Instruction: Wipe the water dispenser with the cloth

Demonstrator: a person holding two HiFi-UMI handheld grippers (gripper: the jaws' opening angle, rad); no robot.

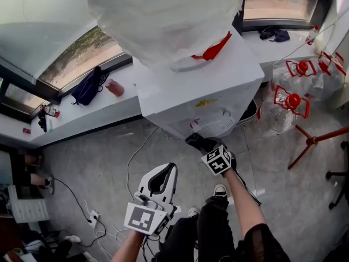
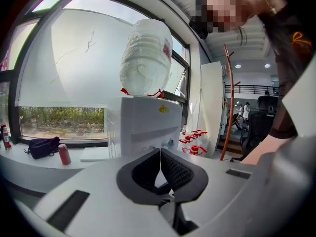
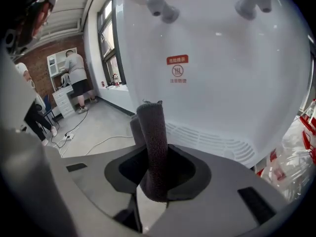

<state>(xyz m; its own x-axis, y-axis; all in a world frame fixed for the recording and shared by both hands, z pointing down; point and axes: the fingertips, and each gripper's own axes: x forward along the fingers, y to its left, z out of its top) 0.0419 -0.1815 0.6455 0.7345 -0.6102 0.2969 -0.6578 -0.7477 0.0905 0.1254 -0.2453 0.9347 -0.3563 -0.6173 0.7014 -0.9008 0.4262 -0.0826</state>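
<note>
The cloth [image 3: 153,142] is a dark roll clamped upright in the right tool [image 3: 157,174]. Its free end is aimed at the dispenser [image 3: 222,83] front, below the taps [image 3: 160,6] (contact can't be judged), presumably so that end does the wiping. The left tool [image 2: 160,169], jaws pressed together on nothing, hangs back from the dispenser, likely just keeping clear.

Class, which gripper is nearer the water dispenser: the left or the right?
Right. The right gripper holds the cloth close to the lower front of the water dispenser; the left gripper hangs farther back over the floor.
</note>
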